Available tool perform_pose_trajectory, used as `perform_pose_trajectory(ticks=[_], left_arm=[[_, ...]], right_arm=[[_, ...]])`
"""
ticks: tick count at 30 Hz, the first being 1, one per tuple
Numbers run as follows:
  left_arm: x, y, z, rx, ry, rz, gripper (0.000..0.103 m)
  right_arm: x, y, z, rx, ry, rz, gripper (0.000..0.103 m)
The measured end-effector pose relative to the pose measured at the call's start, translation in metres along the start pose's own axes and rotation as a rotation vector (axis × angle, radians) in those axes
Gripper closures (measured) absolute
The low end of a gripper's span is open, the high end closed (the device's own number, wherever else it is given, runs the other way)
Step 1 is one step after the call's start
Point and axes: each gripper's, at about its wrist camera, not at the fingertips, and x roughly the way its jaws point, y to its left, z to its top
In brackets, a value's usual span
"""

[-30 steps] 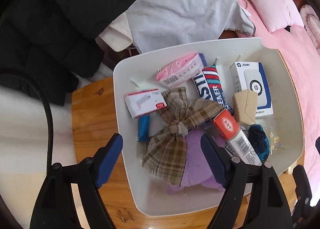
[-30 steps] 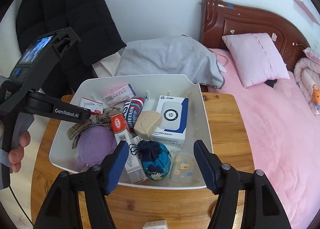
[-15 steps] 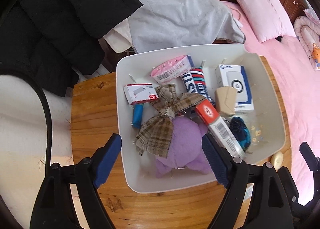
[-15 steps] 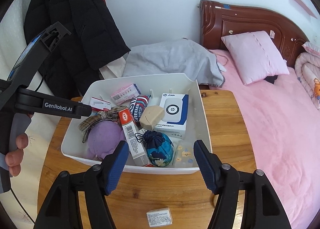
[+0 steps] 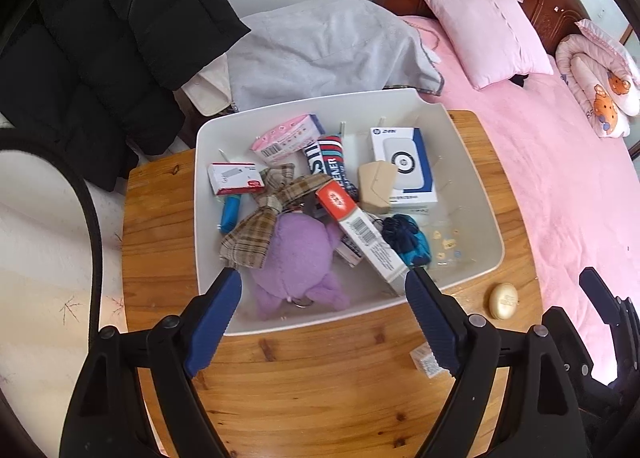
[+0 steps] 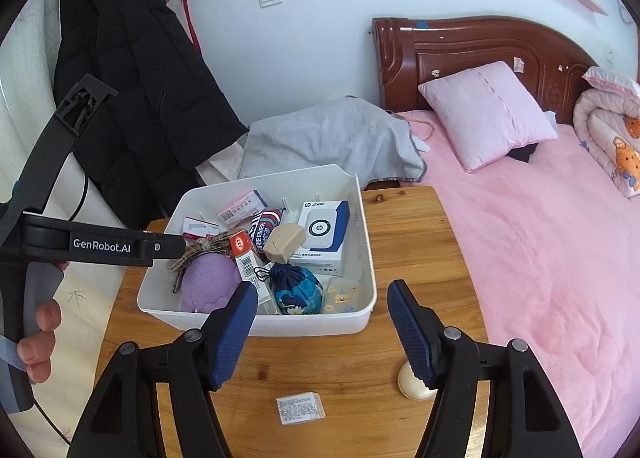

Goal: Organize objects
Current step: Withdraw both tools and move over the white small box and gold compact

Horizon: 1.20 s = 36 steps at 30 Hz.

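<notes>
A white bin (image 5: 472, 178) (image 6: 362, 218) stands on a round wooden table (image 5: 320, 398) (image 6: 408, 242). It holds a purple plush (image 5: 296, 254), a plaid bow (image 5: 276, 198), a white HP box (image 5: 404, 162), a tan box (image 5: 374, 188), a long carton (image 5: 360, 234), a blue pouch (image 6: 298, 288) and other small packs. A small white packet (image 6: 300, 410) and a cream oval case (image 5: 503, 299) lie on the table outside the bin. My left gripper (image 5: 324, 310) is open above the bin's near edge. My right gripper (image 6: 322, 332) is open and empty above the table before the bin.
A pink bed (image 6: 540, 258) with a pillow (image 6: 486, 110) borders the table on the right. A grey cloth (image 6: 332, 142) lies behind the bin. A black coat (image 6: 132, 90) hangs at the back left. A white wall lies to the left.
Both grippers have pulled back and up from the bin. More table now shows, with the packet and the cream case. Both stay open and empty.
</notes>
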Motion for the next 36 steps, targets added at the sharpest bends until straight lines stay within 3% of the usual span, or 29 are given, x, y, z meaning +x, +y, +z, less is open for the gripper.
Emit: perform_pose_trajectory(ticks=[6,16,23,30,36], left_arm=[[-0.012,-0.017,-0.012,-0.003,-0.013,-0.035,0.016],[-0.017,-0.058,-0.037,0.034,-0.008,-0.102,0.016],[0.001,-0.086,-0.056,0.071,0.031,-0.135,0.012],[0.034,-0.101,-0.078,0.071,0.063,-0.095,0.012],[0.062,-0.106,-0.094,0.036,0.055,-0.006,0.012]], right_arm=[[-0.02,-0.02,-0.011,0.013,-0.037,-0.035,0.025],[-0.023,-0.071,-0.046,0.082,0.004,-0.065,0.025],[-0.012,-0.099,-0.074,0.083,0.039,-0.091,0.025],[0.009,-0.115,-0.097,0.083,0.082,-0.098,0.025],[0.031,-0.114,-0.111,0.057,0.112,-0.084,0.025]])
